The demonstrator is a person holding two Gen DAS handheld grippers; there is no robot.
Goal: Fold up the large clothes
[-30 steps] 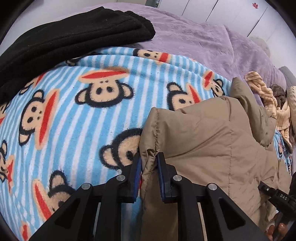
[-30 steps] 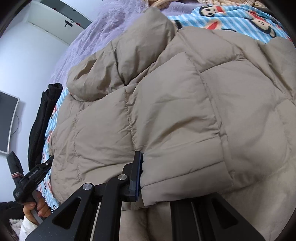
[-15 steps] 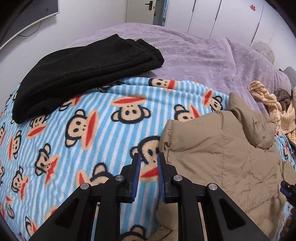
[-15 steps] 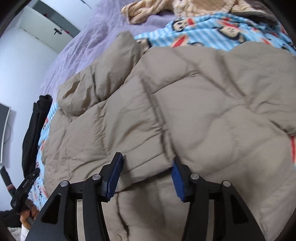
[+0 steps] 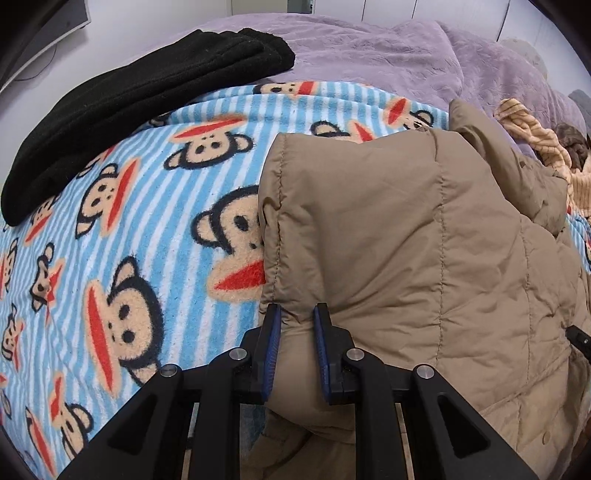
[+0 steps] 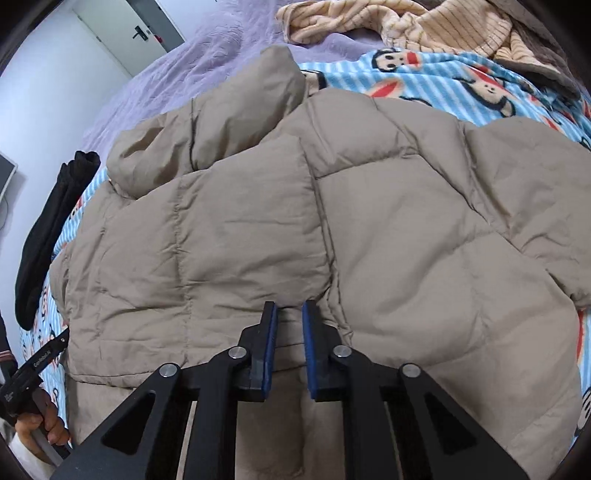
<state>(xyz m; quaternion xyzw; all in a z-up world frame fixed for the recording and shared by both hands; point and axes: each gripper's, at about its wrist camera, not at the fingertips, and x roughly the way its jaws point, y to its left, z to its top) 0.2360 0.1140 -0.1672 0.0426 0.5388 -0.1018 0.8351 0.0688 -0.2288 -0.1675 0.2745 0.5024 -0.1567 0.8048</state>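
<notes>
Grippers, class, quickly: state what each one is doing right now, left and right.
Left gripper: shut on the left edge of the tan puffer jacket.
Right gripper: narrowly closed at the jacket's front edge; whether it grips fabric cannot be told.

The jacket (image 5: pixel 424 240) runs off the bottom edge in both views and hides much of the monkey blanket (image 5: pixel 147 229); the striped garment (image 6: pixel 424 29) is cut off at the top.
</notes>
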